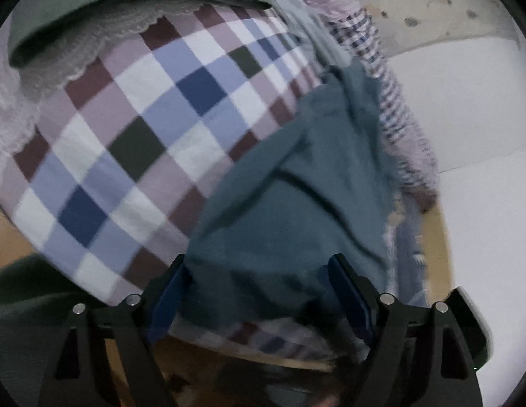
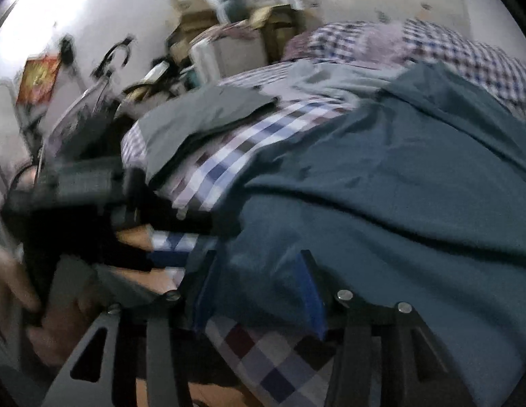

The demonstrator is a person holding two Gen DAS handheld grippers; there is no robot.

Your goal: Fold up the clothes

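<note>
A teal garment (image 1: 296,186) lies crumpled on a bed with a large-check sheet (image 1: 144,135). Its near edge sits between the blue pads of my left gripper (image 1: 259,288), which stand wide apart, open around the cloth. In the right wrist view the same teal garment (image 2: 398,186) spreads over the right half. My right gripper (image 2: 257,291) has its pads closer together, shut on a bunched fold of the garment's near edge. The left gripper's dark body (image 2: 93,203) shows blurred at the left, its fingers reaching toward the garment's left edge.
A folded grey-green garment (image 1: 110,6) and a white lace cloth (image 1: 76,54) lie at the sheet's far side. A small-check quilt (image 2: 466,57) is heaped behind. Boxes and clutter (image 2: 212,44) stand beyond the bed. A hand (image 2: 12,288) holds the left gripper.
</note>
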